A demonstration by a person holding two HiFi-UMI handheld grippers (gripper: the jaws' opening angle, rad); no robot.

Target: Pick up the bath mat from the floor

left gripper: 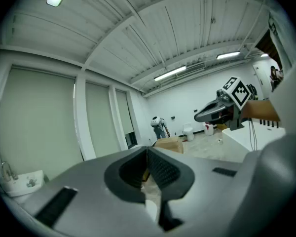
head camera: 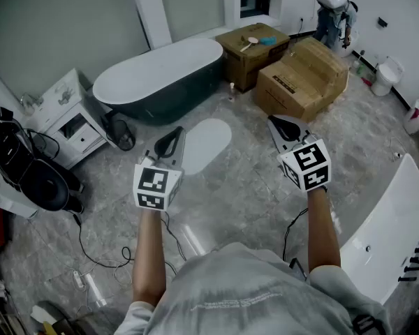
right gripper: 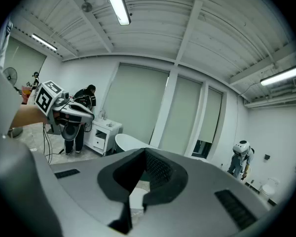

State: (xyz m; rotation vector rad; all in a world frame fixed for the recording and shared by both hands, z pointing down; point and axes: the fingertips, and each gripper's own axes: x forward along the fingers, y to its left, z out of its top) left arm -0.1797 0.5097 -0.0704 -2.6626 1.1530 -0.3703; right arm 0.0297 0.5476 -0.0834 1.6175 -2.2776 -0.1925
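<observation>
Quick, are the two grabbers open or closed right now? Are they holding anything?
Left gripper: closed, holding nothing.
Right gripper: closed, holding nothing.

Print on cardboard box (head camera: 304,79): dark strip, too small to read.
Print on shirt (head camera: 251,292): faint line, unreadable.

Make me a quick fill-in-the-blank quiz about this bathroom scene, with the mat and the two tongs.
The white oval bath mat lies flat on the ____.
The left tongs and the right tongs are both ____ and hold nothing.
In the head view, the cardboard boxes stand to the ____ of the dark bathtub.
Missing words: floor; shut; right.
</observation>
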